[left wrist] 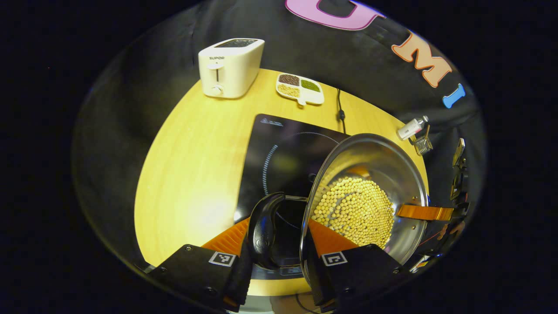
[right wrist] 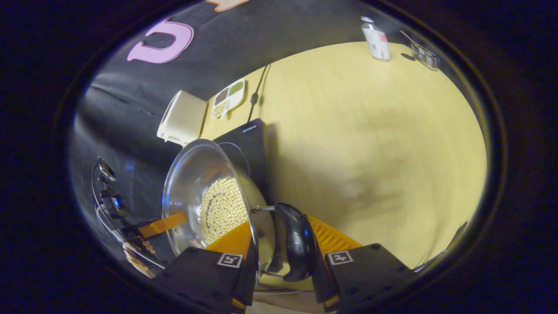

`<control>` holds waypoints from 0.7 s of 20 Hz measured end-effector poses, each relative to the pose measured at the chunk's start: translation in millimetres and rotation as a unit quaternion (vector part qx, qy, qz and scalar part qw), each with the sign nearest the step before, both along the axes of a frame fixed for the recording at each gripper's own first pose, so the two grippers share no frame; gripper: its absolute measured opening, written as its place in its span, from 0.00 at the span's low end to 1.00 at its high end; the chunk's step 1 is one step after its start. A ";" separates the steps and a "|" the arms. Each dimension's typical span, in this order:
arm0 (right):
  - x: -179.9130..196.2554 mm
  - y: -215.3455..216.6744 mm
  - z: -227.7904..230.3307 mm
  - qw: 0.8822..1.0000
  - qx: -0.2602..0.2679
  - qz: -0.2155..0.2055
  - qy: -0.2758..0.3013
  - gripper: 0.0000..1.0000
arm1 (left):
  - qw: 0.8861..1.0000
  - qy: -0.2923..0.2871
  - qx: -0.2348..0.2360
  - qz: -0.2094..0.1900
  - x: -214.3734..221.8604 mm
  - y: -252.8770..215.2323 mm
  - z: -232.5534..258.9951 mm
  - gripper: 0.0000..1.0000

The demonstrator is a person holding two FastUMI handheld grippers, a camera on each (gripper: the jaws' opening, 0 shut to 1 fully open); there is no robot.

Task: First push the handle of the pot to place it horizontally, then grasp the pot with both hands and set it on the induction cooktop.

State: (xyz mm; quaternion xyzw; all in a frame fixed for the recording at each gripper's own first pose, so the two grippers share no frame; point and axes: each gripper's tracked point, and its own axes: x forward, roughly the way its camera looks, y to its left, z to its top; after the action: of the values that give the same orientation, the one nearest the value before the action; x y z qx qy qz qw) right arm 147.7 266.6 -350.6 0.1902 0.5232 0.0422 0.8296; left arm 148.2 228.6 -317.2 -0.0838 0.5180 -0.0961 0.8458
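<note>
The wooden table [left wrist: 192, 165] carries the black induction cooktop [left wrist: 279, 148] near its middle, with a white toaster [left wrist: 230, 66] and a divided dish of grains [left wrist: 300, 88] along its far edge and a small bottle [right wrist: 377, 41] toward a far corner. The steel pot [left wrist: 375, 165], holding pale beans, is tilted above the cooktop's near edge. The left gripper [left wrist: 279, 244] clamps one black side handle [left wrist: 263, 226] and the pot's rim; the right gripper [right wrist: 283, 253] is closed on the other handle [right wrist: 296, 244] likewise.
</note>
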 end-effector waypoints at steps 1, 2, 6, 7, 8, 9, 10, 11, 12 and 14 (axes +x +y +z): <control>5.9 11.2 -3.6 1.000 0.002 0.001 -0.001 0.46 | 1.000 -0.007 0.006 0.000 5.7 9.7 -0.1 0.57; 12.6 19.7 -7.3 1.000 0.003 0.001 -0.004 0.46 | 1.000 -0.013 0.011 0.001 9.9 16.8 0.4 0.58; 33.2 33.3 -17.3 1.000 -0.003 -0.014 -0.020 0.47 | 0.999 -0.049 0.024 -0.001 37.0 34.2 -1.0 0.57; 38.1 32.9 -18.0 0.999 -0.005 -0.019 -0.027 0.49 | 0.998 -0.059 0.024 -0.003 43.0 34.1 -0.8 0.57; 43.3 32.4 -18.0 0.999 -0.005 -0.025 -0.032 0.58 | 0.998 -0.066 0.024 -0.004 48.0 33.0 -1.3 0.57; 47.4 31.5 -19.5 0.999 -0.006 -0.029 -0.037 0.51 | 0.997 -0.072 0.022 -0.007 53.7 31.6 -1.7 0.57; 50.0 30.8 -21.7 0.999 -0.008 -0.034 -0.038 0.51 | 0.997 -0.074 0.021 -0.008 57.6 30.7 -4.7 0.57; 51.5 29.7 -24.2 0.999 -0.012 -0.036 -0.039 0.52 | 0.997 -0.072 0.019 -0.009 59.4 29.9 -7.9 0.56; 52.9 28.4 -26.8 0.999 -0.015 -0.037 -0.036 0.52 | 0.997 -0.068 0.017 -0.008 60.3 28.7 -11.4 0.57; 56.6 26.8 -28.5 0.998 -0.019 -0.043 -0.037 0.53 | 0.998 -0.064 0.011 -0.007 62.2 28.9 -16.5 0.57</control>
State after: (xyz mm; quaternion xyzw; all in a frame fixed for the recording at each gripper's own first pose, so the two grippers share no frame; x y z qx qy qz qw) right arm 204.2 293.3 -379.1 0.1951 0.4842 0.0042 0.8529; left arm 210.3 257.5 -333.7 -0.0644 0.4647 -0.1011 0.8773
